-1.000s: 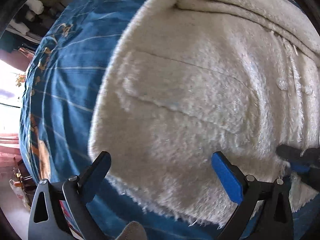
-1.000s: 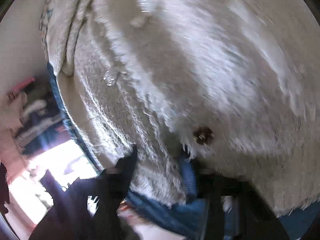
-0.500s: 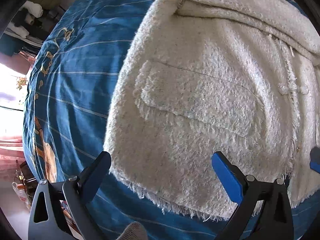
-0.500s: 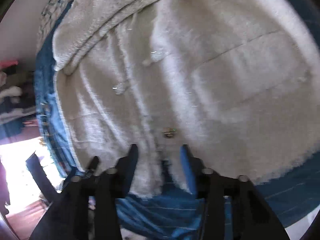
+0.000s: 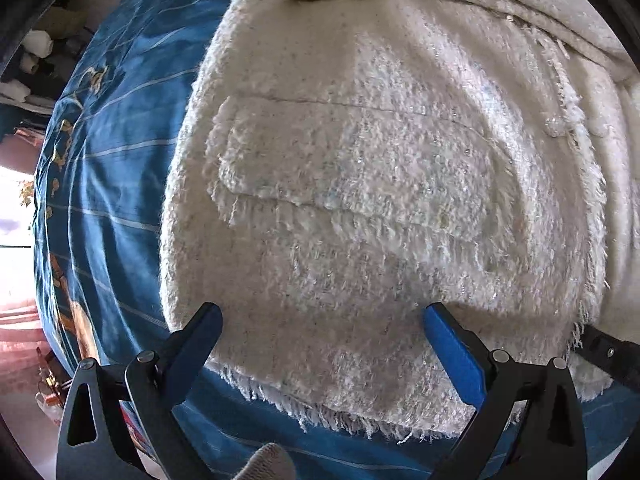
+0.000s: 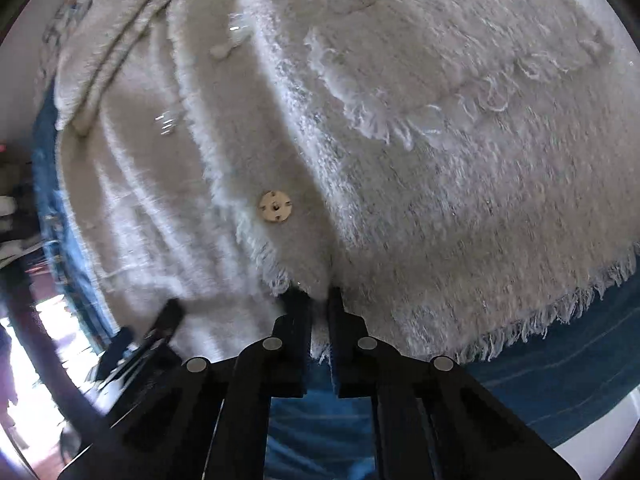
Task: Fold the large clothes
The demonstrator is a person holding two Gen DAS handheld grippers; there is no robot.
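A fluffy cream coat (image 5: pixel 380 184) with a flap pocket (image 5: pixel 340 168) and fringed hem lies spread on a blue bedspread (image 5: pixel 108 152). My left gripper (image 5: pixel 320 320) hangs open just above the coat's lower left panel, its fingers wide apart over the hem. In the right wrist view the same coat (image 6: pixel 460 200) fills the frame, with a round snap button (image 6: pixel 275 207) on its front edge. My right gripper (image 6: pixel 319 300) is shut on the fringed hem at the front opening, cloth pinched between its pads.
The blue bedspread (image 6: pixel 560 368) shows below the hem in both views. At the far left, past the bed's edge, stand stacked clothes (image 5: pixel 32 52) and a bright floor (image 5: pixel 16 320). Part of the right gripper (image 5: pixel 608 352) shows at the left wrist view's right edge.
The right gripper opened over the hem at the front opening, then shut on it and lifted it. The left gripper drifted slightly lower over the left panel and stayed open.
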